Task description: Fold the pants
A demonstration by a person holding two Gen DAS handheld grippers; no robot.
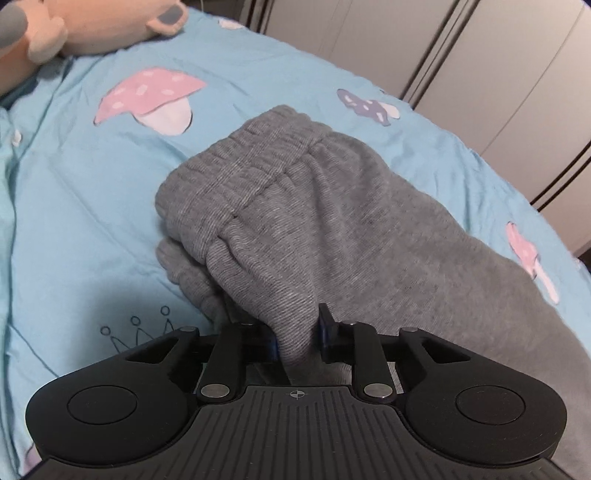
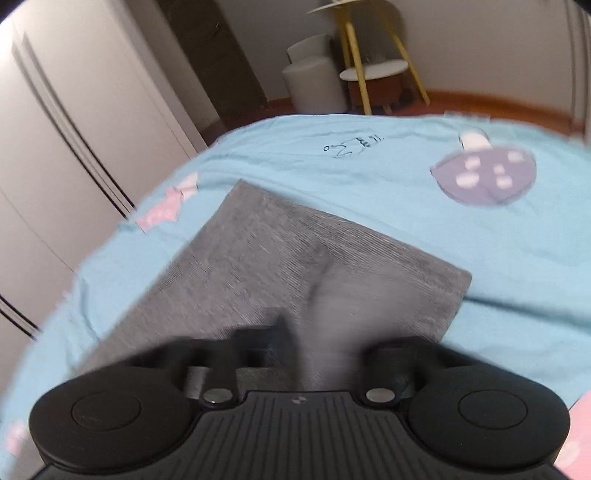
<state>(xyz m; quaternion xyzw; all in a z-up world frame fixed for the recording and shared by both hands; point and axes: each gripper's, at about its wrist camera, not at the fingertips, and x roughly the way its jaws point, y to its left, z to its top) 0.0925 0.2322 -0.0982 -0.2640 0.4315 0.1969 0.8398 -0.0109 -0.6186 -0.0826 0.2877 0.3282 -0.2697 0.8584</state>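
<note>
Grey sweatpants lie on a light blue bedsheet with mushroom prints. In the left wrist view the elastic waistband bunches up ahead of me. My left gripper is shut on a fold of the grey cloth near the waistband. In the right wrist view, which is blurred, the leg end of the pants lies flat with a straight hem. My right gripper is shut on a raised pinch of the grey cloth.
A pink plush toy sits at the head of the bed. White wardrobe doors stand along the bed's side. Past the foot of the bed are a grey stool and a yellow-legged stand.
</note>
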